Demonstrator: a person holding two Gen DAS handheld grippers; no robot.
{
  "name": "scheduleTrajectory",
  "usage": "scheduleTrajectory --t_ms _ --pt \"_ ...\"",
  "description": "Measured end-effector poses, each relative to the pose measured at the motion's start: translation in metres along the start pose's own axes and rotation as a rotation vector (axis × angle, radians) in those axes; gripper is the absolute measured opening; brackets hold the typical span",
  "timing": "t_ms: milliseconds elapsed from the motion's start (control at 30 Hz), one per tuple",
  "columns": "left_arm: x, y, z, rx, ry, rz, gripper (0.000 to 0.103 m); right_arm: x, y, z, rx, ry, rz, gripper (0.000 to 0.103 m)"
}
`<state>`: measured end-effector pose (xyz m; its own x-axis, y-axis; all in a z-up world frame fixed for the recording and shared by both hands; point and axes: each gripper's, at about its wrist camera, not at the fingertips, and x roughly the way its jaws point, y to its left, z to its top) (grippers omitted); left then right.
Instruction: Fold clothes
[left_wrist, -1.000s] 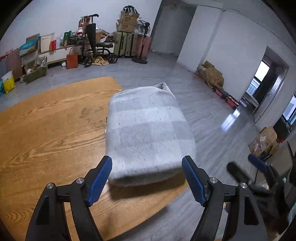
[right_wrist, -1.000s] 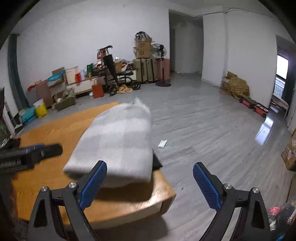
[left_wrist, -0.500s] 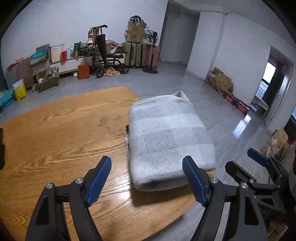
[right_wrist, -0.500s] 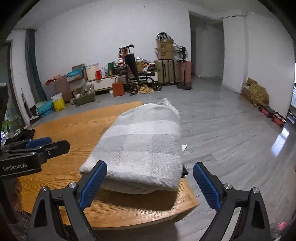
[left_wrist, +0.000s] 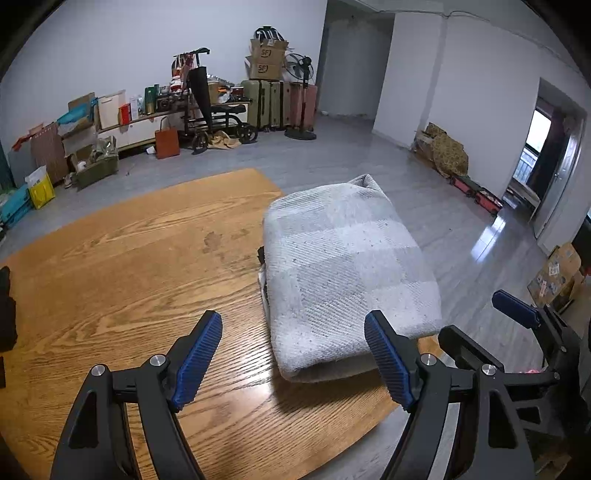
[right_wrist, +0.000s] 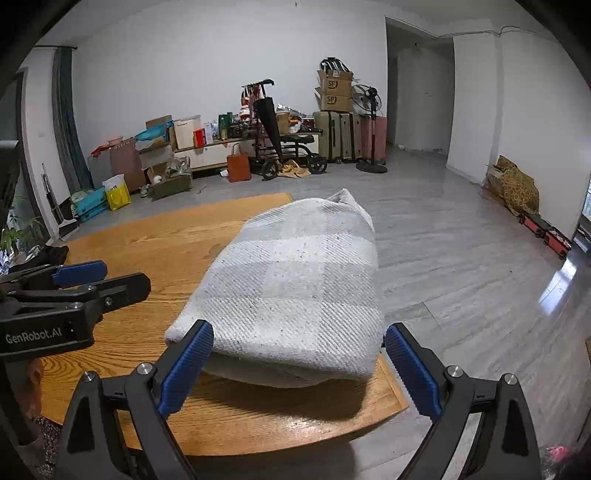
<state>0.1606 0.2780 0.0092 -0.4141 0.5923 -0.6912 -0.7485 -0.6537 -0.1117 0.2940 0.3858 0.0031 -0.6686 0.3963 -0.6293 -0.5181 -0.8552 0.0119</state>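
A grey checked garment (left_wrist: 347, 273) lies folded in a thick bundle at the right end of the wooden table (left_wrist: 129, 266). My left gripper (left_wrist: 293, 356) is open and empty, hovering just short of the bundle's near left corner. The other view shows the same folded garment (right_wrist: 295, 284) from its near edge. My right gripper (right_wrist: 299, 365) is open, its blue pads standing either side of that edge without touching it. The left gripper (right_wrist: 79, 282) also shows there, at the left over the table (right_wrist: 147, 243).
A dark item (left_wrist: 7, 306) lies at the table's left edge. The table's rounded right end (right_wrist: 391, 398) drops to grey floor. Boxes, suitcases, a fan (left_wrist: 301, 70) and a wheeled walker (left_wrist: 214, 110) line the far wall, well away.
Both grippers have drawn back and shifted left, so the folded garment now sits further right in the left view. The garment itself has not moved. Both grippers stay open.
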Motion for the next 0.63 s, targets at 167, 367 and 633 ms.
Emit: scheduleTrajectory --t_ms 167,367,633 --pt "-0.0022 0.0000 0.0018 -0.008 0.016 0.005 0.080 -0.0009 0.0018 -0.0021 0.003 0.017 -0.005 0.097" --pt "-0.0042 -0.0018 -0.0002 -0.007 0.021 -0.004 0.080 -0.0005 0.0050 -0.0045 0.001 0.027 -0.018 0.097" --pt "-0.0074 -0.0066 -0.0023 0.010 0.033 -0.018 0.080 -0.0002 0.0101 -0.0077 -0.004 0.039 -0.026 0.097"
